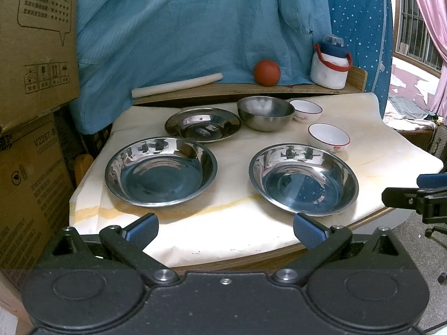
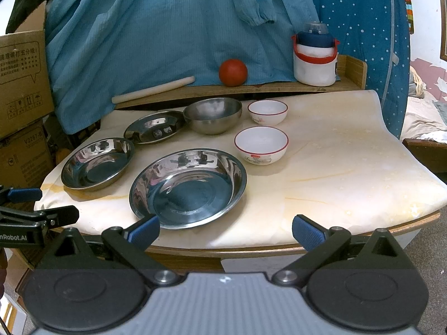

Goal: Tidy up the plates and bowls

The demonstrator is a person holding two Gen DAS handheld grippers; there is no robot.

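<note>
Two deep steel plates sit at the table's front: a left one (image 1: 160, 170) (image 2: 97, 163) and a right one (image 1: 303, 178) (image 2: 187, 187). A flatter steel plate (image 1: 203, 124) (image 2: 153, 126) lies behind them. A steel bowl (image 1: 265, 113) (image 2: 213, 115) and two white red-rimmed bowls, a far one (image 1: 305, 110) (image 2: 267, 112) and a near one (image 1: 329, 137) (image 2: 261, 144), stand at the back right. My left gripper (image 1: 225, 230) is open and empty before the front edge. My right gripper (image 2: 225, 231) is open and empty, near the right plate's rim.
The table (image 1: 391, 150) has a cream cover. A wooden shelf (image 1: 307, 88) behind holds a white roll (image 1: 177, 84), a red ball (image 1: 266, 73) and a white-blue flask (image 1: 331, 64). Cardboard boxes (image 1: 33, 42) stand at the left. Blue cloth hangs behind.
</note>
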